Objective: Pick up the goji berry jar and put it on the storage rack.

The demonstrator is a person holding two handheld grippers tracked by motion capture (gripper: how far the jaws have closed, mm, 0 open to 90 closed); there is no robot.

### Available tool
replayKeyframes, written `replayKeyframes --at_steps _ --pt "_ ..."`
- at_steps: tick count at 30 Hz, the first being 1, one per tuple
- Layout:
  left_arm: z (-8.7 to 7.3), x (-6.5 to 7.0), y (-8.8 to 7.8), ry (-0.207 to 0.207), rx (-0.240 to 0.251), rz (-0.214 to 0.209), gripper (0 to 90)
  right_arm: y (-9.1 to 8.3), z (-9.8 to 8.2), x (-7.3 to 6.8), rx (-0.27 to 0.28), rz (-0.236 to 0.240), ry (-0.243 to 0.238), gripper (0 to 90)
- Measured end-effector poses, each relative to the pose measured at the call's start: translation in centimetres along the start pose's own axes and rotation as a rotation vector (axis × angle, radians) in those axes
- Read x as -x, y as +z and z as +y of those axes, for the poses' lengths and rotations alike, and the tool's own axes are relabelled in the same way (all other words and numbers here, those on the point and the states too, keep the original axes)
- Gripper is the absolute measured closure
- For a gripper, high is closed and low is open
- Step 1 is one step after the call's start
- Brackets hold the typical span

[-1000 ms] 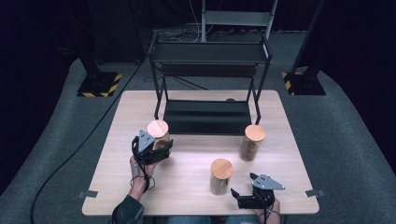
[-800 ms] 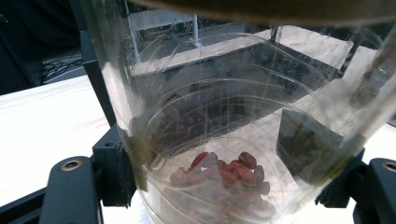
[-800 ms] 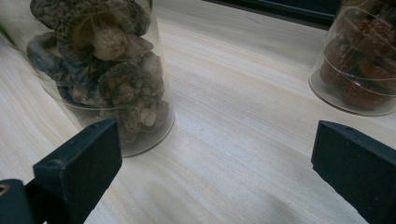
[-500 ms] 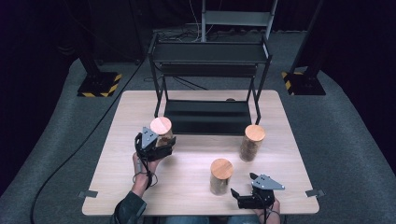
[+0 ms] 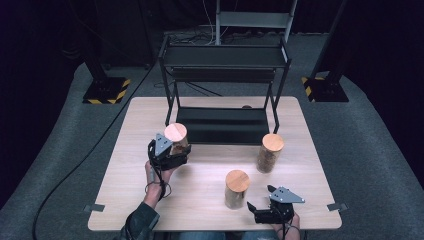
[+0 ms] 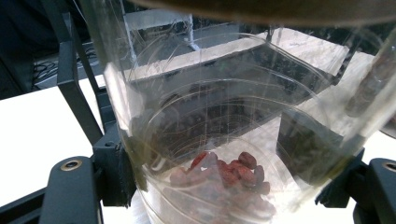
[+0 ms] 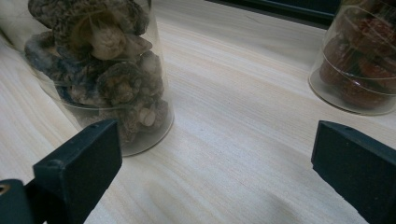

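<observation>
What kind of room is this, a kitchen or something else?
Probably a lab or recording studio, not a kitchen: dark drapes all round, hazard-striped stand bases on grey carpet, and one bare wooden table with a black shelf rack and cork-lidded jars.

A pale wooden table [image 5: 150, 200] carries a black two-tier rack [image 5: 222, 125] at its far side — and two cork-lidded jars, one near the front [image 5: 236, 189] (dried mushrooms inside), one right [image 5: 270, 152].

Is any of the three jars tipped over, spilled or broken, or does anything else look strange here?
Nothing stands out. The jar of red dried fruit is clamped in the left tongs in front of the black rack. The mushroom jar and the third jar stand upright on the table, lids on, nothing spilled.
</observation>
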State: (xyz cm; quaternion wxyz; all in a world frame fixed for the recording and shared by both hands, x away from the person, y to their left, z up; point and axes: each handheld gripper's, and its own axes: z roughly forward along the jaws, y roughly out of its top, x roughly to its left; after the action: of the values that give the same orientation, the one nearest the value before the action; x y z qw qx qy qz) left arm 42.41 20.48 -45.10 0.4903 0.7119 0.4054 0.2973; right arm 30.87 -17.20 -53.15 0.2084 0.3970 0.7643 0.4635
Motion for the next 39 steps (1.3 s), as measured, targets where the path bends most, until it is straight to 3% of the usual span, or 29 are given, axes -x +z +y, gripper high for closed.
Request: replayKeyframes --at_steps 39 --pt "1.6 0.9 2.3 0.015 -0.007 -0.028 24.4 0.0 0.0 0.0 -0.002 0.0 -0.002 1.0"
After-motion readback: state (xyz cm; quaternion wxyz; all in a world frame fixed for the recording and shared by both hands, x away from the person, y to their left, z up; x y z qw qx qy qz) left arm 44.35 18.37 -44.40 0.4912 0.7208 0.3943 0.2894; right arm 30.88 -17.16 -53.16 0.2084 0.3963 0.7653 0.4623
